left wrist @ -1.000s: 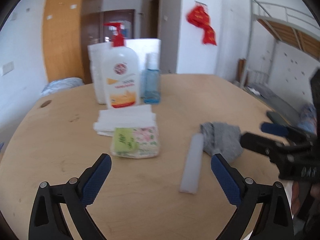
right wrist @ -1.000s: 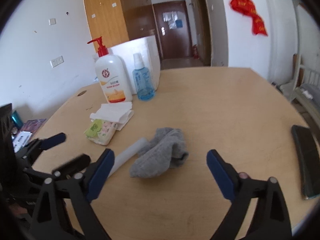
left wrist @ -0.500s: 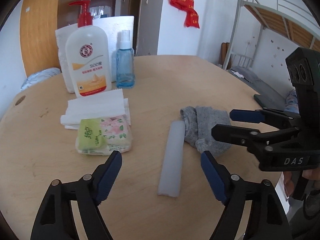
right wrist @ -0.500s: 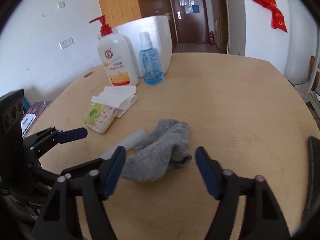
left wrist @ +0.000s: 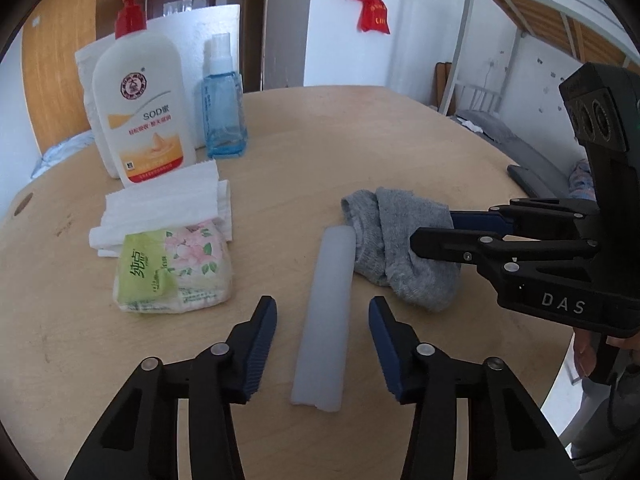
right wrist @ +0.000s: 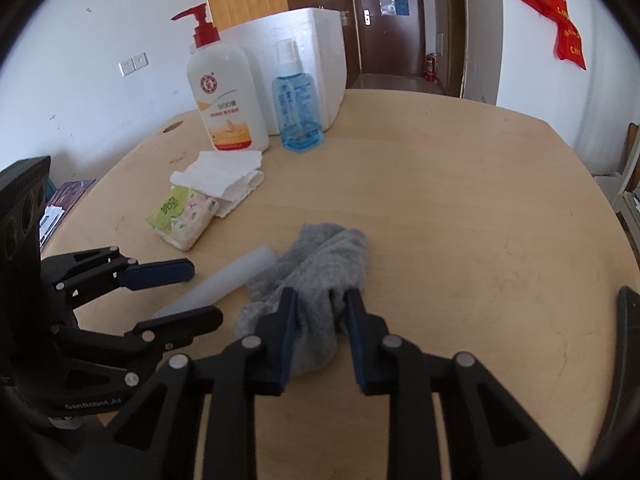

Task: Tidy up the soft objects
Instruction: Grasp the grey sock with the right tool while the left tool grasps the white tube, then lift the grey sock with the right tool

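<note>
A grey sock (left wrist: 396,248) (right wrist: 320,276) lies bunched on the round wooden table (left wrist: 360,140). My right gripper (right wrist: 320,300) is closed around its near end, pinching the fabric. A translucent white foam strip (left wrist: 326,316) (right wrist: 224,280) lies beside the sock. My left gripper (left wrist: 322,320) is open, its fingers astride the strip's near half, apart from it. A tissue pack (left wrist: 172,270) (right wrist: 182,216) and folded white paper towels (left wrist: 164,204) (right wrist: 218,172) lie to the left.
A lotion pump bottle (left wrist: 140,108) (right wrist: 226,100), a blue spray bottle (left wrist: 222,108) (right wrist: 296,108) and a white foam box (right wrist: 296,60) stand at the table's far side. A dark flat object (right wrist: 628,320) lies at the right edge.
Both grippers moved forward and narrowed. The right one closed onto the sock's near end. The left one came down astride the foam strip.
</note>
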Tool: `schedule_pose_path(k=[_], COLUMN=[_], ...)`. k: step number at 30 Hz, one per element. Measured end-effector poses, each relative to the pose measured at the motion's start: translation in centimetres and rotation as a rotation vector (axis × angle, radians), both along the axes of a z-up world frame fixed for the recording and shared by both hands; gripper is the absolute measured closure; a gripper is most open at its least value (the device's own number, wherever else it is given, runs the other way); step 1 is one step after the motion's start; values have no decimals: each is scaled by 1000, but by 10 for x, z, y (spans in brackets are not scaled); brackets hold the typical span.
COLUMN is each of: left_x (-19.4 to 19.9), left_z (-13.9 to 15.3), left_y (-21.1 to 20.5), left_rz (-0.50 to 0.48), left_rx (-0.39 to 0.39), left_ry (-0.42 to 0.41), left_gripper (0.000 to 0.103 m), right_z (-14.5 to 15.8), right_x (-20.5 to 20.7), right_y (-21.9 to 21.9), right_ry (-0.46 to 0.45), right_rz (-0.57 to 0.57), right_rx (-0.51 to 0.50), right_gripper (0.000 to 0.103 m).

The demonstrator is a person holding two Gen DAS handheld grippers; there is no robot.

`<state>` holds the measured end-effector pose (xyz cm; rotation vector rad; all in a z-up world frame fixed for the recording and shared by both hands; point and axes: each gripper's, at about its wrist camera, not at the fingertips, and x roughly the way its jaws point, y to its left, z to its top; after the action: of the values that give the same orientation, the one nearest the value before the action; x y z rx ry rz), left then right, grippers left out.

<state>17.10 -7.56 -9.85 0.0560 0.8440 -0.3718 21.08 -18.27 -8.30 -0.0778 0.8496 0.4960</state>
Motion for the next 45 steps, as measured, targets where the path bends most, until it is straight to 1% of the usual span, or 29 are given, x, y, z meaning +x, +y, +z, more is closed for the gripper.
schedule_pose_path(k=[1,4,5,6,7,10,13,15,20,21,22,24,27,30,34,40,45], left_x=[0,0,0,0,-1,-4,-7,-8,-8,-7,-7,-8,-14,-16,-23,-37,-55], left_z=[0,0,0,0,0,1,1,1,5,5,6,6,13,21,31,48,61], left_y=[-1,-2,-3,-3,-4,-7,-9,-10,-8,-7,-6,-4,-1,2,10,19,34], left_rz=[0,9,11,11,11,0,5,8,18,19,23,27,27,36,55,95,146], left_rx=[6,21,30,33,36,46,71,79,70,67,62,60,55,38,22,15,14], left_ry=[-4,-3,-4,-4,-3,3,-3,-6,-11,-7,-10,-16,-55,-76,-102,-153,-203], left_gripper=[57,66,70,77,80,80,84,89,96,96,96,96,96,96,96,96,96], right_z=[0,-1,-1,-1,-1,-2,-2,-3,-3,-3,-2,0,7,15,23,39,54], right_x=[0,-3,-3,-3,-3,-3,-4,-4,-4,-5,-6,-7,-9,-14,-20,-38,-63], right_y=[0,0,1,2,2,1,2,4,3,3,3,2,-1,-3,-3,2,9], right_ry=[-4,-13,-15,-16,-15,-12,-15,-15,-15,-23,-29,-36,-45,-62,-83,-128,-178], right_rz=[-4,-6,-3,-6,-9,-9,-5,-2,-11,-14,-18,-21,-34,-50,-71,-66,-62], right_rx=[-4,-20,-28,-29,-31,-36,-43,-52,-51,-50,-45,-26,3,35,50,54,86], right_gripper=[80,82,83,84,85,85,87,87,87,88,90,91,91,91,91,91,91])
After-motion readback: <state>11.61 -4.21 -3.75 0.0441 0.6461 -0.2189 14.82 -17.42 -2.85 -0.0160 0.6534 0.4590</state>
